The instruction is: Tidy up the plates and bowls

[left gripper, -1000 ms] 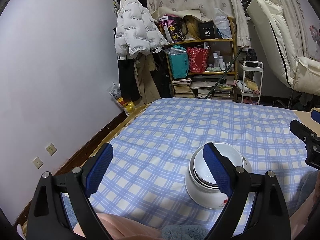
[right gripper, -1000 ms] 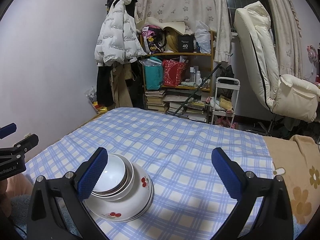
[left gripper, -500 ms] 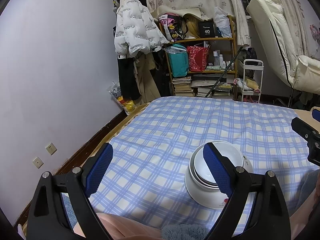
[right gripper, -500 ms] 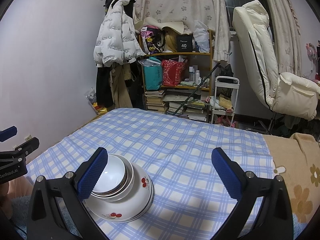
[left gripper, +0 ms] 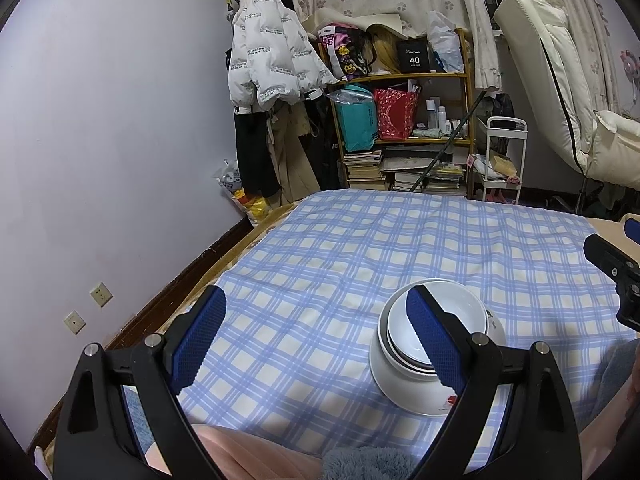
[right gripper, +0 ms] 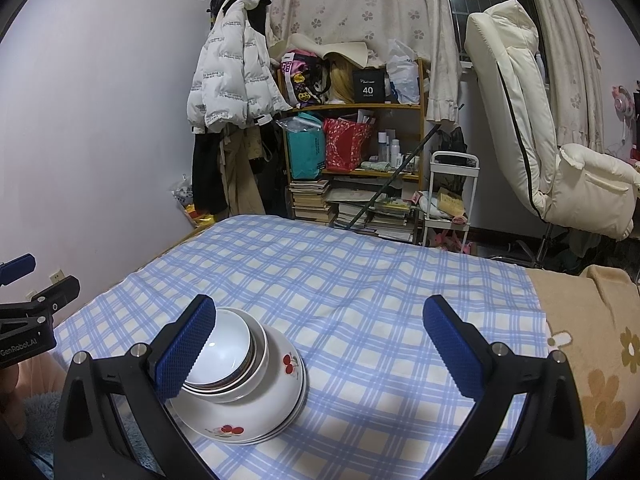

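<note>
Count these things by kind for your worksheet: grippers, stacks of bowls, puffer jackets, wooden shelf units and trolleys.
Grippers: 2, the left gripper and the right gripper
Stack of bowls: 1
White puffer jacket: 1
Wooden shelf unit: 1
White trolley: 1
Total: 6

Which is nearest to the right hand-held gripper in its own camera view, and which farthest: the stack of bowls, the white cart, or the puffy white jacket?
From the right hand-held gripper:
1. Stack of bowls: just behind its left finger, on the checked cloth.
2. White cart: beyond the cloth's far edge, right of the shelf.
3. Puffy white jacket: hanging high on the back wall, left of the shelf. Its depth looks close to the cart's, so this order is tentative.
</note>
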The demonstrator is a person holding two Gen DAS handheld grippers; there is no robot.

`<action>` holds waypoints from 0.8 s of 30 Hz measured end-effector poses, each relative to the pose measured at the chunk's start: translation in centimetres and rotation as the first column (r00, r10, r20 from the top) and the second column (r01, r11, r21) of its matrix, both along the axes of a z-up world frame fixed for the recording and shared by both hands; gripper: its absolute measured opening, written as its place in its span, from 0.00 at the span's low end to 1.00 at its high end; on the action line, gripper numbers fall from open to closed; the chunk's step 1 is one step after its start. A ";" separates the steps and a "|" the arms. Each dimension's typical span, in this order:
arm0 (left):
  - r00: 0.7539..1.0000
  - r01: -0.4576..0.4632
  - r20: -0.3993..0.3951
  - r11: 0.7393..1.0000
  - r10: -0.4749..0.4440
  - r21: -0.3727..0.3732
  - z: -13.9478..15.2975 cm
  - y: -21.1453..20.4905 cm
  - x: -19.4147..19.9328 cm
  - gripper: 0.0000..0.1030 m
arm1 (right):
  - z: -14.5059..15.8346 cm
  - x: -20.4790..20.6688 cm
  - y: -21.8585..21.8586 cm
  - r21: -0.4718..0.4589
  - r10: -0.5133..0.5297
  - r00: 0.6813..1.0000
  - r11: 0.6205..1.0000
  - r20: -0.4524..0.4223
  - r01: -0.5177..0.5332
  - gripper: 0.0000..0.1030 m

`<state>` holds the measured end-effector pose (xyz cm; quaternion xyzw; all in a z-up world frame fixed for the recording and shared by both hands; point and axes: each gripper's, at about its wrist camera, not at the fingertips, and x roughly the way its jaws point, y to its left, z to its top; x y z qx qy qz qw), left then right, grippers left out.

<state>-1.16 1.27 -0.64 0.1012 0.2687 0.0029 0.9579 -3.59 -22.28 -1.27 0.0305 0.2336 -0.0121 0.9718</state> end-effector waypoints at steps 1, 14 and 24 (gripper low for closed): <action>1.000 0.000 0.000 1.000 0.000 0.000 0.0 0.0 0.0 0.88 | 0.0 0.0 0.0 -0.002 -0.002 1.000 1.000 -0.002 0.002 1.00; 1.000 0.002 -0.001 1.000 -0.002 0.000 0.1 0.0 0.0 0.88 | -0.1 0.2 0.0 0.001 -0.005 1.000 1.000 -0.003 0.005 1.00; 1.000 0.003 -0.002 1.000 -0.003 0.001 -0.1 -0.1 0.0 0.88 | -0.1 0.2 0.1 0.001 -0.008 1.000 1.000 -0.003 0.008 1.00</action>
